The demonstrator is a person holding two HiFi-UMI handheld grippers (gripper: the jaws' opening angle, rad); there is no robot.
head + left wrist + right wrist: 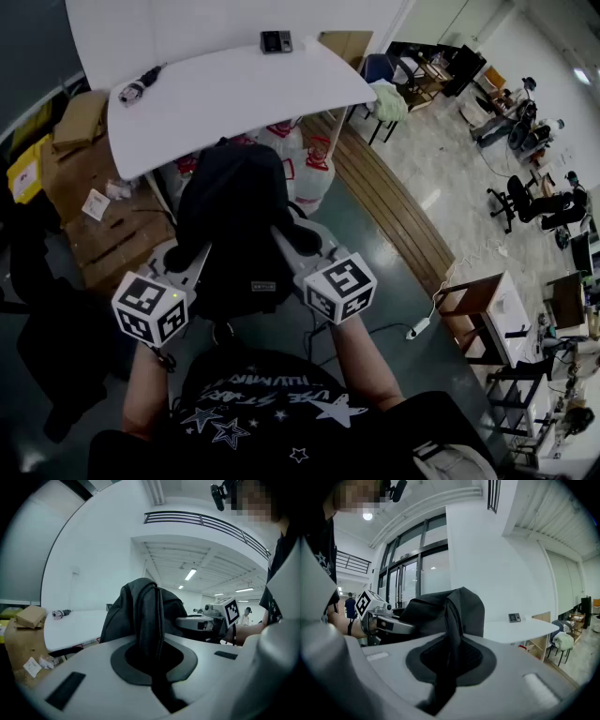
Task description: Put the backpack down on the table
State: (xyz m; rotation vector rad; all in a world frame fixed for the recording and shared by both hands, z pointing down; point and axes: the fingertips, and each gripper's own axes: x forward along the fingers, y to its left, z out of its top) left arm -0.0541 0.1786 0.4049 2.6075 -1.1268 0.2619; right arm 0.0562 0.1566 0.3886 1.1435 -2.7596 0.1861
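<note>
The black backpack (234, 211) is held up off the floor, just short of the white table (225, 98); what it holds cannot be seen. The left gripper (151, 656) and the right gripper (447, 660) each pinch one of its straps, jaws nearly together. Cardboard boxes (80, 169) and water jugs (305, 155) crowd beneath the table's near edge.

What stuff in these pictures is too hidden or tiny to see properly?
- Head view: the backpack covers its own underside, so whether it touches the table is unclear.
- Head view: the white jugs under the table are half hidden by the backpack and tabletop.
- Head view: the small device on the table is too tiny to read.
- Left gripper view: the object at the table's end is too small to name.
</note>
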